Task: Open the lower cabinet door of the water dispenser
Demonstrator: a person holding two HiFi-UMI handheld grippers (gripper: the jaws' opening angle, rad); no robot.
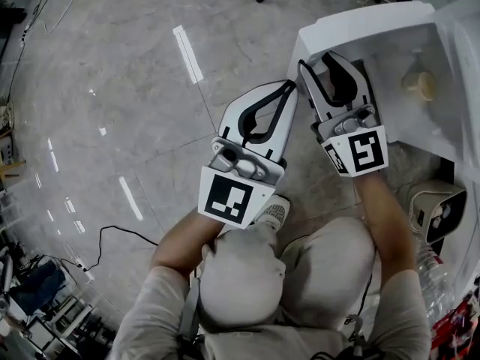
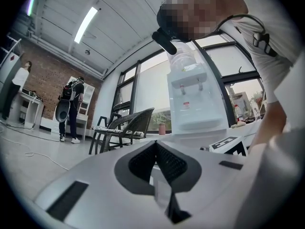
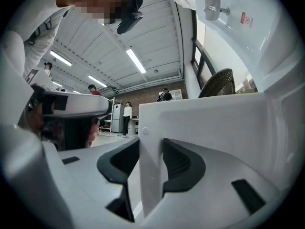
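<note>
Head view: white plastic lower cabinet door (image 1: 360, 21) of the water dispenser stands swung out from the white dispenser body (image 1: 461, 43), already partly open. Right gripper (image 1: 319, 62) sits on the door's free edge. Left gripper (image 1: 289, 88) hangs just beside it, off the door. Small beige rounded object (image 1: 418, 85) beyond the door; cannot tell what it is. Person's pale shoe (image 1: 275, 212) on the grey floor below the grippers.

Left gripper view: jaws closed tip to tip, nothing between them. Dispenser's upper part with taps (image 2: 193, 99) ahead.

Right gripper view: jaws clamped at mid width on the door's upright edge (image 3: 147, 175), a pad on each face.

Risks, as judged: the door swings on an arc, so a straight pull could drag the thin edge out of the pads. Twisting the wrist could lever the panel against its hinge. The left gripper and the shoe lie close to the swing path and could block it.
</note>
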